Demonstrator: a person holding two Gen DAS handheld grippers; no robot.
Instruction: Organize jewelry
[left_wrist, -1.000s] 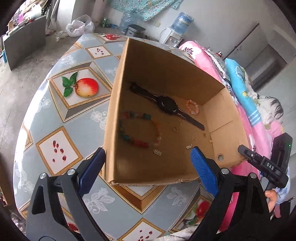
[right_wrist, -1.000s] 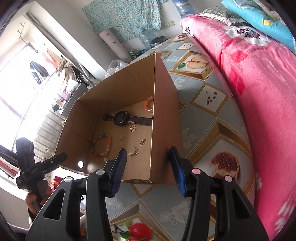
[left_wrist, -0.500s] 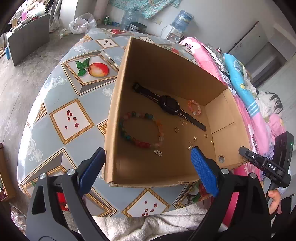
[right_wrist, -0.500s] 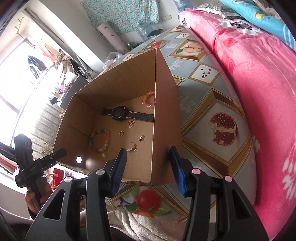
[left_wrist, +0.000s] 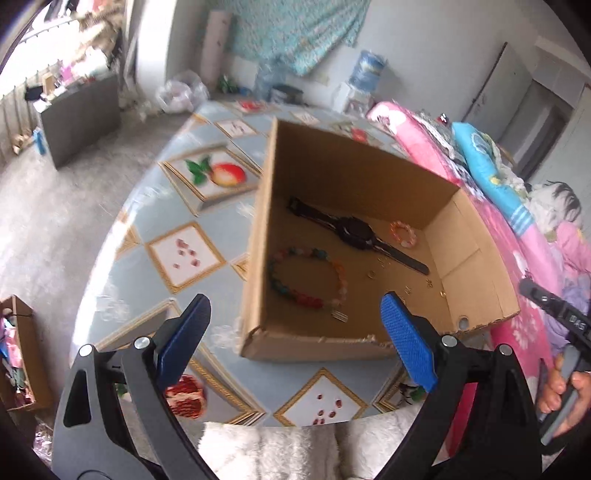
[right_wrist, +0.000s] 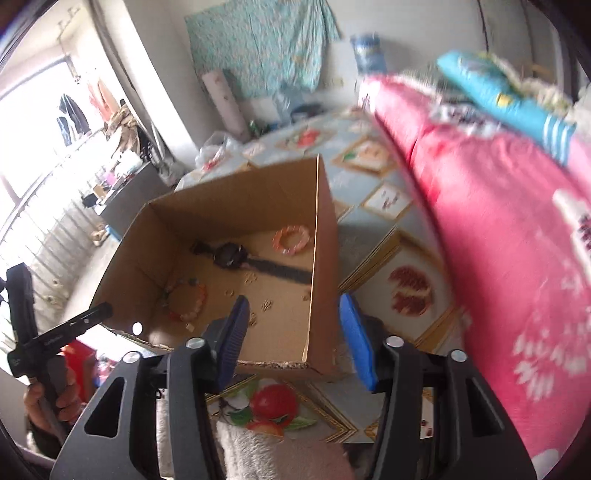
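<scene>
An open cardboard box (left_wrist: 266, 229) (right_wrist: 325, 236) sits on the table. Inside lie a black watch (left_wrist: 354, 230) (right_wrist: 231, 254), a multicoloured bead bracelet (left_wrist: 306, 277) (right_wrist: 186, 299), a small pink-orange bracelet (left_wrist: 404, 234) (right_wrist: 291, 240) and several tiny gold pieces (left_wrist: 371, 274) (right_wrist: 266, 304). My left gripper (left_wrist: 295, 339) is open and empty, held back from the box's near wall. My right gripper (right_wrist: 295, 332) is open and empty, its fingers either side of the box's near right corner without gripping it.
The round table (left_wrist: 184, 251) has a fruit-patterned grey cloth. A pink quilt (right_wrist: 498, 240) and blue pillow (right_wrist: 506, 99) lie on the bed to the right. A white fluffy cloth (left_wrist: 273, 450) is at the near edge. A second cardboard box (left_wrist: 22, 354) stands on the floor at left.
Both grippers have pulled back and up from the box, so it looks smaller and farther. The box and jewelry have not moved. Both grippers stay open.
</scene>
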